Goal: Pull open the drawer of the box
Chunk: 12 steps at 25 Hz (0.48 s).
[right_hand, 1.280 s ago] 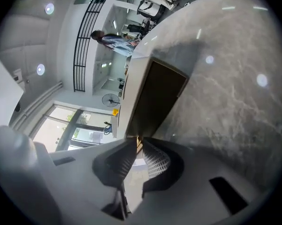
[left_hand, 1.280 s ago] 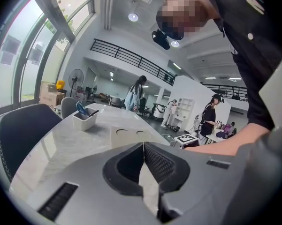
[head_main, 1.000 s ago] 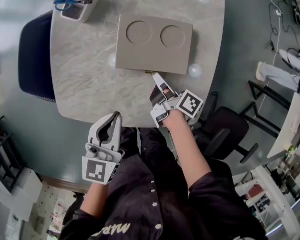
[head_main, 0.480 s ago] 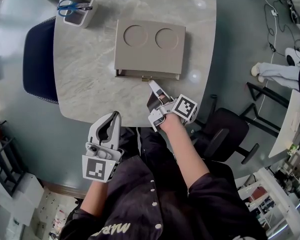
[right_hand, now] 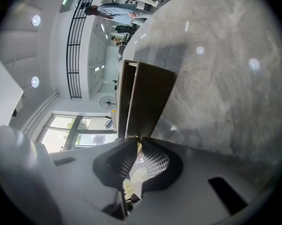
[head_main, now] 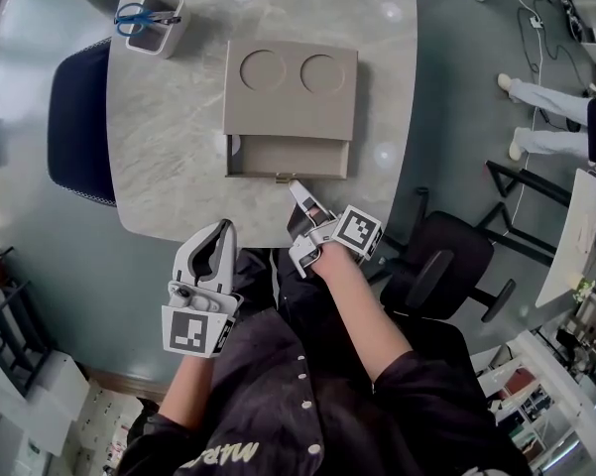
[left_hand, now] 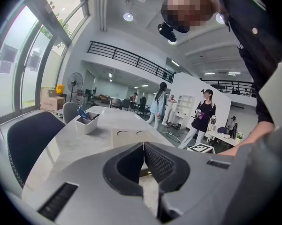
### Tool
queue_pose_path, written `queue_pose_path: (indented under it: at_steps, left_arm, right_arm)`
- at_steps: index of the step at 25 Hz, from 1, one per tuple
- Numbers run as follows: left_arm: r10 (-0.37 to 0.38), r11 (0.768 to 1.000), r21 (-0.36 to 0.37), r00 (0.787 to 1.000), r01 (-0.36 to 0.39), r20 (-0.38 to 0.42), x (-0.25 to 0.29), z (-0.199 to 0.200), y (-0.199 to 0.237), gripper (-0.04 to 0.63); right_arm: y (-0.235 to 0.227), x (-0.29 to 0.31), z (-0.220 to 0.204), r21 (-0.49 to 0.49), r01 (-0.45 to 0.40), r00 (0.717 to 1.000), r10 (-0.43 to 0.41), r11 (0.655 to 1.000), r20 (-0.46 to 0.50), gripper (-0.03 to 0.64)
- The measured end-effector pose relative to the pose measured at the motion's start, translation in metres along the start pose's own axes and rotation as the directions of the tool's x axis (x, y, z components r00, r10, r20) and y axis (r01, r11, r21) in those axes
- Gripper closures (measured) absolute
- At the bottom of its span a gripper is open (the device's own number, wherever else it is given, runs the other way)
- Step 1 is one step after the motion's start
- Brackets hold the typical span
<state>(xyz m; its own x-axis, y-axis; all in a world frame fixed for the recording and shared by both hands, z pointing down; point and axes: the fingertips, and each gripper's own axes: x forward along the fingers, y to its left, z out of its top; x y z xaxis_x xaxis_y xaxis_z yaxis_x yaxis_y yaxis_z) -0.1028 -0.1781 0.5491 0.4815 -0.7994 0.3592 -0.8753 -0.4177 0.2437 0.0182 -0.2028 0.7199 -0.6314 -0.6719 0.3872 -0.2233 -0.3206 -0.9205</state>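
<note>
**Right claw.** My right claw (head_main: 296, 187) reaches over the near edge of the oval, grey-marbled desk (head_main: 169, 157). Its jaws are closed on the small brass pull (head_main: 281, 178) at the front of the shallow taupe drawer (head_main: 290, 157). My forearm runs back from it across the desk edge.

**Drawer.** The drawer stands partly out of the flat taupe box (head_main: 291, 107), which has two round recesses in its lid. The box lies near the middle of the desk. The drawer front faces me, and a strip of bare desk lies between it and the near edge. In the right gripper view the drawer's dark panel fills the space just beyond the jaw tips.

**Left claw.** My left claw (head_main: 224, 228) is held at the desk's near edge, well apart from the box. Its jaws are together with nothing between them, and its tips point toward the desk.

**Surroundings.**
- A white rectangular cup (head_main: 159, 28) holding blue-handled scissors (head_main: 134, 15) stands at the far left corner, well apart from the box.
- A dark blue chair (head_main: 74, 122) sits against the desk's left side.
- A black office chair (head_main: 441, 266) stands to my right, near my right arm.
- The left gripper view shows people (left_hand: 202, 114) standing beyond the desk.
</note>
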Motion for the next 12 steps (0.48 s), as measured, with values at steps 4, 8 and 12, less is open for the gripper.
queue_pose_path:
  at_steps: [4, 8, 12]
  left_arm:
    - [0.006, 1.0, 0.004, 1.0, -0.006, -0.017, -0.001, -0.003, 0.004, 0.578]
    - [-0.001, 1.0, 0.008, 1.0, 0.001, -0.011, -0.004, -0.001, 0.004, 0.578]
    - [-0.005, 1.0, 0.01, 1.0, 0.005, -0.015, -0.006, -0.004, 0.004, 0.578]
  right_arm:
    - [-0.004, -0.01, -0.012, 0.013, 0.005, 1.0, -0.005, 1.0, -0.003, 0.595]
    - [-0.01, -0.02, -0.023, 0.023, 0.027, 1.0, -0.026, 0.999, -0.005, 0.595]
    - [-0.014, -0.03, -0.032, 0.046, 0.031, 1.0, -0.031, 0.998, -0.002, 0.595]
